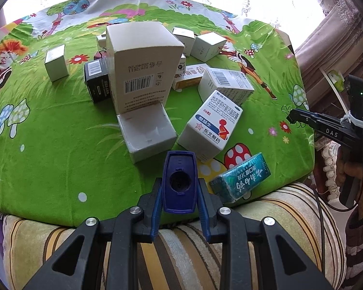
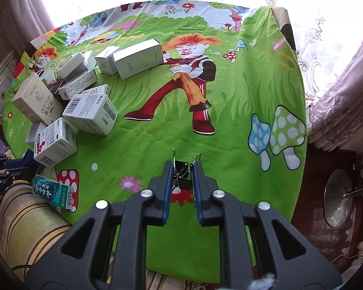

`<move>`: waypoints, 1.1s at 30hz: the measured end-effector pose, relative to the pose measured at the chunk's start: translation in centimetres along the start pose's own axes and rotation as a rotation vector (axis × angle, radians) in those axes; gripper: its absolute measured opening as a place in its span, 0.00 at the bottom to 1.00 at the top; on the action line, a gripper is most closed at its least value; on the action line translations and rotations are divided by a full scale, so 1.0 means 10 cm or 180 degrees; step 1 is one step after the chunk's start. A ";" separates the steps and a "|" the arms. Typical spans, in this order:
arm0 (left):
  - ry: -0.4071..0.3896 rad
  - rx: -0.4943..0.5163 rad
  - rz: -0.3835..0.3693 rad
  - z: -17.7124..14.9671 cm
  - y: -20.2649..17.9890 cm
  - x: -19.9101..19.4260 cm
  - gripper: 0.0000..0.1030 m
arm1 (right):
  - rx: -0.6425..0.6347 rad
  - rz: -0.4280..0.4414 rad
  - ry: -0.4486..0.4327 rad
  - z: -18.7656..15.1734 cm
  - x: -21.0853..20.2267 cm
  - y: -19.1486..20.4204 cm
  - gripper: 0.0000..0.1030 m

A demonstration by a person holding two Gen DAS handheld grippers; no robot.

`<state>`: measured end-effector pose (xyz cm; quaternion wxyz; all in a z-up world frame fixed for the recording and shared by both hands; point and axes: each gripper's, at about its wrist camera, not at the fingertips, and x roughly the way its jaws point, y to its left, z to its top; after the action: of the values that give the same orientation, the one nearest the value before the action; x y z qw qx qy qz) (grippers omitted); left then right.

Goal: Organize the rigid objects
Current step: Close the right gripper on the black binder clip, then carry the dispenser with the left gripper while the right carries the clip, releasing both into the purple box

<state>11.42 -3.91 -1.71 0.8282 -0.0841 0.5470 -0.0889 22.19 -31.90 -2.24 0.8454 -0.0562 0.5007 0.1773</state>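
My left gripper (image 1: 180,181) is shut on a dark blue plastic piece with a round hole (image 1: 179,183), held over the near edge of the green cartoon cloth (image 1: 60,145). My right gripper (image 2: 183,169) is shut on a black binder clip (image 2: 182,175) with its wire handles up, low over the cloth (image 2: 157,133). Several boxes lie ahead of the left gripper: a tall white box (image 1: 142,65), a small white box (image 1: 146,134), a medicine box (image 1: 211,126) and a teal pack (image 1: 240,177). The right gripper also shows at the right of the left wrist view (image 1: 290,117).
More small boxes lie behind the tall one (image 1: 209,46), and one stands alone at the left (image 1: 56,62). In the right wrist view the box pile (image 2: 89,111) fills the left side. A striped cushion (image 1: 290,207) lies under the cloth's near edge. Curtains hang behind.
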 end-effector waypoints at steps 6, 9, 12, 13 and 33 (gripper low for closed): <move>-0.0127 -0.0096 -0.0072 -0.06 0.07 -0.19 0.27 | 0.0117 0.0107 0.0002 -0.05 -0.13 0.15 0.19; -0.0188 -0.0175 -0.0111 -0.08 0.13 -0.28 0.27 | 0.0137 0.0208 -0.0075 -0.06 -0.30 0.28 0.19; -0.0241 -0.0223 -0.0139 -0.12 0.17 -0.36 0.27 | 0.0114 0.0290 -0.0151 -0.07 -0.48 0.47 0.19; -0.0263 -0.0238 -0.0147 -0.13 0.19 -0.40 0.27 | 0.0100 0.0328 -0.0175 -0.06 -0.53 0.54 0.19; -0.0762 -0.1112 0.0039 -0.80 1.40 -1.31 0.27 | -0.0645 0.1261 -0.0164 -0.09 -0.85 2.54 0.19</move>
<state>-0.25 12.44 3.59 0.8606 -0.2330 0.4523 0.0230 8.70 -10.53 6.81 0.7967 -0.0368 0.4597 0.3907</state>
